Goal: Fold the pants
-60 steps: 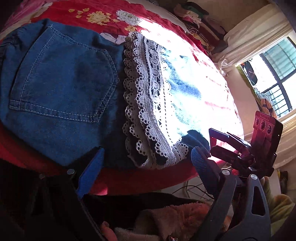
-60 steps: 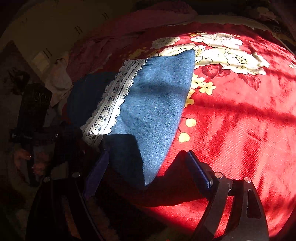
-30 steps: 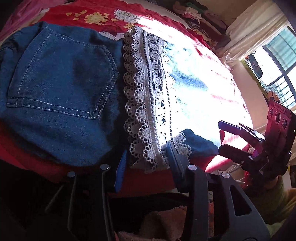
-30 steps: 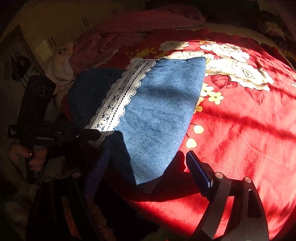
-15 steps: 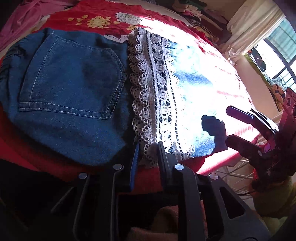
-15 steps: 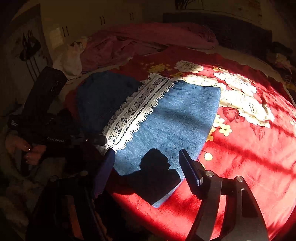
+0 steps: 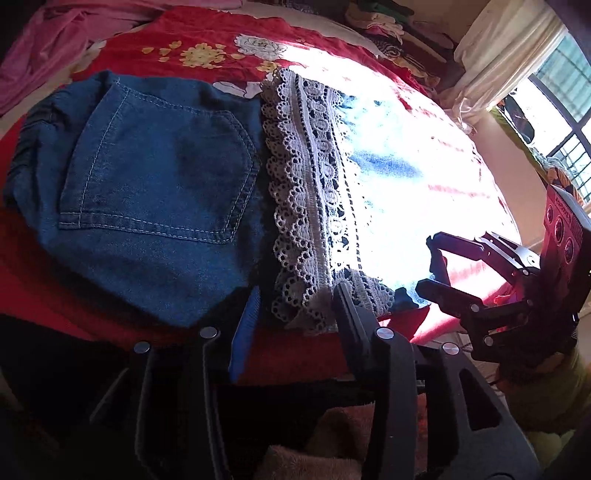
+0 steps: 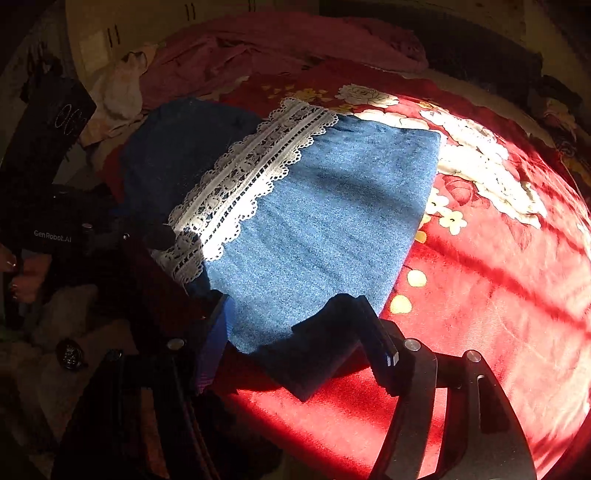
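Observation:
Blue denim pants (image 7: 155, 192) lie folded on the red bedspread, a back pocket up on the left part. A white lace hem band (image 7: 306, 206) crosses them; it also shows in the right wrist view (image 8: 251, 177). The lighter leg panel (image 8: 325, 229) lies in sunlight. My left gripper (image 7: 295, 306) is open at the near end of the lace, its fingers on either side of it. My right gripper (image 8: 295, 328) is open around the near corner of the leg panel; it also shows at the right of the left wrist view (image 7: 439, 262).
The red floral bedspread (image 8: 498, 288) covers the bed. Pink bedding (image 8: 258, 48) is heaped at the far side. Piled clothes (image 7: 399, 33) and a curtained window (image 7: 554, 88) stand beyond the bed. The bed's near edge runs just under both grippers.
My left gripper closed in on the lace end, then opened wider again. My right gripper moved in over the leg panel's near corner.

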Demonstrator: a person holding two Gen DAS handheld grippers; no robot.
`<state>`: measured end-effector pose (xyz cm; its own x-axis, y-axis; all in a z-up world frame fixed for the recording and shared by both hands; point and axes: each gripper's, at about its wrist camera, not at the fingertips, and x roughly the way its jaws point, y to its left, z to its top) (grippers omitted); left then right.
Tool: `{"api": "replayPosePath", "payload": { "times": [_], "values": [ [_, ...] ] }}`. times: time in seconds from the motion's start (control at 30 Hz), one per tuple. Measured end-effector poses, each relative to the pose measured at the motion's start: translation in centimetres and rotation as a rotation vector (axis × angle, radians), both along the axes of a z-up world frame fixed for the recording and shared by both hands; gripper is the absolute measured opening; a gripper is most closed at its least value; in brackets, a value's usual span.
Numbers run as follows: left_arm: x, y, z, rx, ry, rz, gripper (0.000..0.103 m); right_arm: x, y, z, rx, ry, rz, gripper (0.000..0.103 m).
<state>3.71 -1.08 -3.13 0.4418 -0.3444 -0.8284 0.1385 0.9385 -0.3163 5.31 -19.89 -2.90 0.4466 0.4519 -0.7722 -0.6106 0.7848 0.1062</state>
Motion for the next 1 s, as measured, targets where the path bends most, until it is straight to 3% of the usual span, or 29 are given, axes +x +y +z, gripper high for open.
{"api": "replayPosePath", "payload": {
  "times": [0.17,0.23,0.43,0.53,0.7,1.0],
  "values": [
    [-0.7,0.4,1.3,0.020,-0.042,0.007,0.049,0.2,-1.4,1.6,0.010,-0.027,-0.042,0.065],
    [-0.8,0.6,1.8,0.038,-0.053,0.009,0.063,0.4,-1.8,1.9,0.019,-0.035,-0.060,0.070],
    [-1.5,1.5,2.8,0.060,-0.087,0.027,0.080,0.9,-1.9,2.7,0.038,-0.029,-0.095,0.082],
    [-1.6,2.2,3.3,0.055,-0.102,0.060,0.087,1.1,-1.2,3.5,0.019,-0.054,-0.088,0.083],
    [-1.8,3.8,3.9,0.053,-0.118,0.107,0.093,1.6,0.6,5.3,0.021,-0.097,-0.063,0.092],
    [-2.3,8.0,4.0,0.052,-0.116,0.247,0.093,2.8,5.2,7.1,-0.005,-0.142,0.022,0.094]
  ]
}}
